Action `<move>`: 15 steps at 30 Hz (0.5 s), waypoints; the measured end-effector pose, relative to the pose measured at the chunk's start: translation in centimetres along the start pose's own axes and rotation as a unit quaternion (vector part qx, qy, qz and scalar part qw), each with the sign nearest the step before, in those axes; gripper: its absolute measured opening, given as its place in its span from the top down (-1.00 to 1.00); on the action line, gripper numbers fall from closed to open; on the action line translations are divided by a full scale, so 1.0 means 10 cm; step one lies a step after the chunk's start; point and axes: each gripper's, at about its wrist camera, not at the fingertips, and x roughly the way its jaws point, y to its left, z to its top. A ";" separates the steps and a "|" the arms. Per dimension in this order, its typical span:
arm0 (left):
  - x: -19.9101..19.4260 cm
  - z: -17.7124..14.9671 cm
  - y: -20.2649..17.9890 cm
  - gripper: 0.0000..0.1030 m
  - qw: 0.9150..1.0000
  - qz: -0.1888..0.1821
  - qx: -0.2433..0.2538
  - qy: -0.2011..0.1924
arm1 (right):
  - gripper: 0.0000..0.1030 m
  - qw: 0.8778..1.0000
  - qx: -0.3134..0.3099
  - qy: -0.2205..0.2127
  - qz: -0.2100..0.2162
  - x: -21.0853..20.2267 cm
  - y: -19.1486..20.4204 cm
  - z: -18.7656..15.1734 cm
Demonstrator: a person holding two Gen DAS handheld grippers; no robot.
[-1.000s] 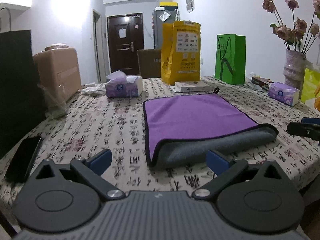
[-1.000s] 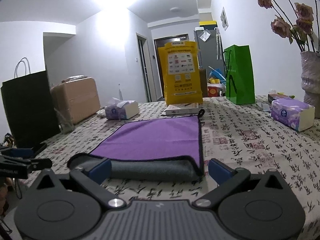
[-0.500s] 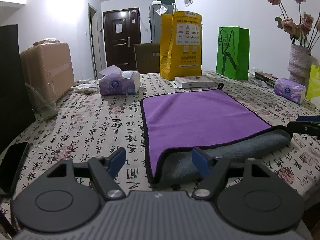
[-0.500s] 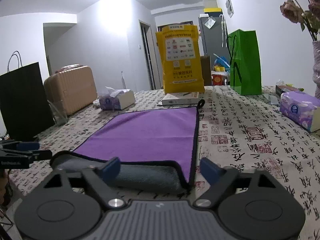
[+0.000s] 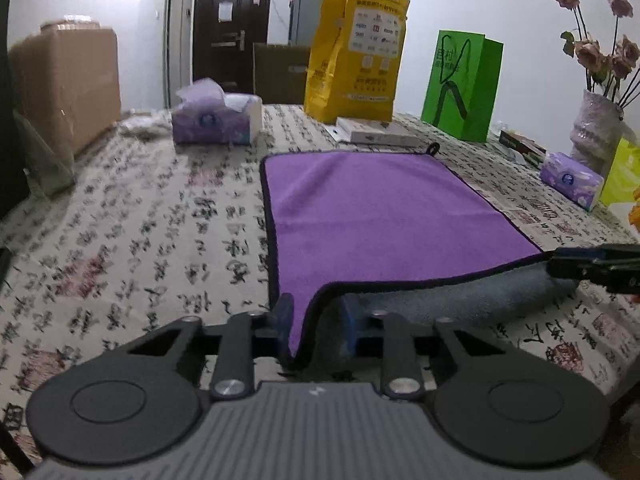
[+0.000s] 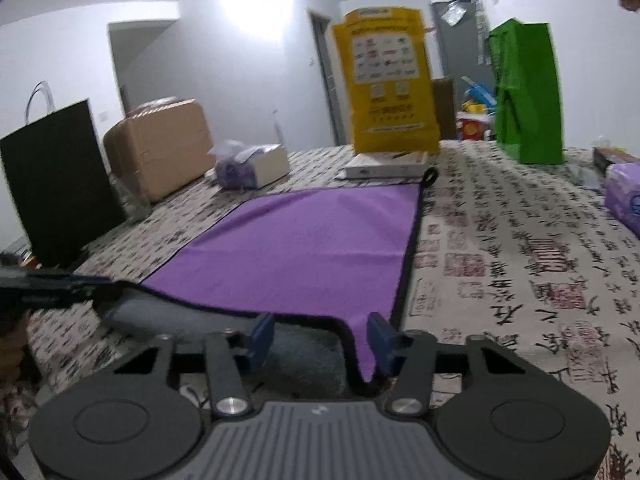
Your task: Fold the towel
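Both grippers, left gripper (image 5: 316, 314) and right gripper (image 6: 320, 338), have their blue fingers partly closed around the near corners of the purple towel (image 5: 380, 216), which lies flat on the patterned tablecloth (image 5: 160, 232) with its near edge lifted.

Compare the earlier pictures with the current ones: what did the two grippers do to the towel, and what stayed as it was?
Both grippers moved forward and their fingers narrowed. The left gripper now has the purple towel near-left corner between its fingers; the right gripper has the near-right corner. The far half of the towel still lies flat, and the yellow bag and green bag have not moved.
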 end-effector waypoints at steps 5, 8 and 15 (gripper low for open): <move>0.04 0.01 0.02 0.43 0.999 -0.034 0.001 0.009 | 0.27 1.000 -0.003 0.026 0.015 0.05 -0.03 -0.04; 0.09 0.03 0.06 0.21 0.998 -0.050 -0.005 0.033 | 0.31 0.999 -0.005 0.035 0.024 0.05 -0.06 -0.04; 0.10 0.02 0.05 0.47 0.997 -0.057 0.015 0.041 | 0.62 0.998 -0.029 0.048 0.021 0.05 -0.07 -0.01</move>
